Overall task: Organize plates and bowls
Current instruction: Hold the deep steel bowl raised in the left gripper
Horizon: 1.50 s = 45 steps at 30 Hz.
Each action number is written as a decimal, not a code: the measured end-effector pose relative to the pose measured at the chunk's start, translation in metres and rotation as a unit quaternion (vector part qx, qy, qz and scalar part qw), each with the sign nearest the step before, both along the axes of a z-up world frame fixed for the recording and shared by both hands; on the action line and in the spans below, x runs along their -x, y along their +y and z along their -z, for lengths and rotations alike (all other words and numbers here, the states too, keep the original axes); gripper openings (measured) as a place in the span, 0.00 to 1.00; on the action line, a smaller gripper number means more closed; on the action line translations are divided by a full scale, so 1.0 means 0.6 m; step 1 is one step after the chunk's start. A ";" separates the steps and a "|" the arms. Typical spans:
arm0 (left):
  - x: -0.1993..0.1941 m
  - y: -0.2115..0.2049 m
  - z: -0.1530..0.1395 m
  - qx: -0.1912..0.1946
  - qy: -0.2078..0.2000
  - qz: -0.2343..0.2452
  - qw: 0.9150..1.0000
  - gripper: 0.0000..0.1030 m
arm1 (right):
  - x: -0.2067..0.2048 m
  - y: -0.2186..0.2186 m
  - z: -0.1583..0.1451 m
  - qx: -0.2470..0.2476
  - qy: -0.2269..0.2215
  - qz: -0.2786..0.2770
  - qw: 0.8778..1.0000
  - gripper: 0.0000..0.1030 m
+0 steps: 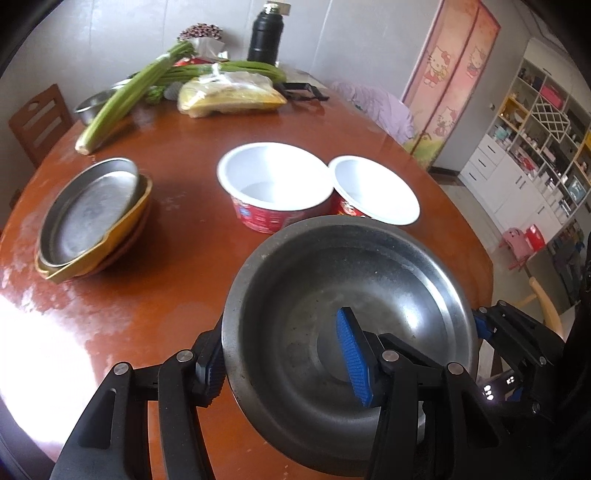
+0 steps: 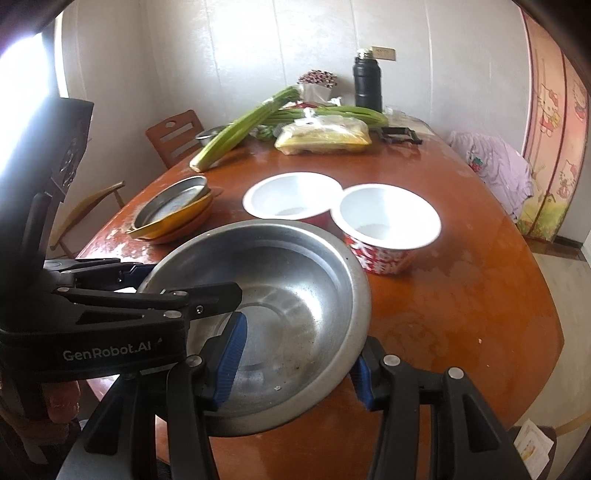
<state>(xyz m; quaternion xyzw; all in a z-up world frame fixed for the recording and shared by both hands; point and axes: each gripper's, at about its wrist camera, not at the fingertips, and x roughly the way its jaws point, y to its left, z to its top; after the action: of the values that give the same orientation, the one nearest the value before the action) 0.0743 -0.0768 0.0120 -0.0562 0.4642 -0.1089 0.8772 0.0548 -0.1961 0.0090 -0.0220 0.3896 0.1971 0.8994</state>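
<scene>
A large steel bowl [image 1: 347,325] is held above the near edge of the brown table [image 1: 177,295]. My left gripper [image 1: 284,358] is shut on its left rim, one blue pad inside and one outside. My right gripper [image 2: 295,358] is shut on its right rim in the same way; the bowl also shows in the right wrist view [image 2: 280,306]. Two white-lined red paper bowls [image 1: 275,184] [image 1: 373,190] stand side by side just beyond it. A stack of plates [image 1: 92,218], steel on top of yellow and orange ones, sits at the left.
Celery stalks [image 1: 129,92], a bagged yellow food pack [image 1: 229,96], a small steel bowl [image 1: 90,105] and a black flask [image 1: 264,35] lie at the table's far end. A wooden chair [image 1: 37,118] stands at the far left. A shelf unit [image 1: 535,136] is at the right.
</scene>
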 end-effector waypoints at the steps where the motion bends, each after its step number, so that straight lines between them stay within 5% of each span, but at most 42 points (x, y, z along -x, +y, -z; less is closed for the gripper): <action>1: 0.004 0.004 -0.002 -0.001 -0.001 -0.002 1.000 0.53 | 0.004 0.003 -0.001 0.001 -0.002 -0.002 1.000 0.50; 16: 0.036 0.058 -0.008 -0.005 -0.010 -0.032 0.999 0.53 | 0.020 0.054 -0.010 -0.001 -0.010 -0.038 0.999 0.51; 45: 0.000 0.046 0.044 -0.019 0.024 -0.027 0.999 0.53 | -0.004 0.056 0.037 0.009 0.026 -0.040 0.999 0.51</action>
<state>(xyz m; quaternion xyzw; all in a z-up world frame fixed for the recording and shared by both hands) 0.0740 -0.0493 -0.0147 -0.0548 0.4858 -0.0752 0.8691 0.0572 -0.1627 -0.0133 -0.0401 0.4136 0.2296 0.8801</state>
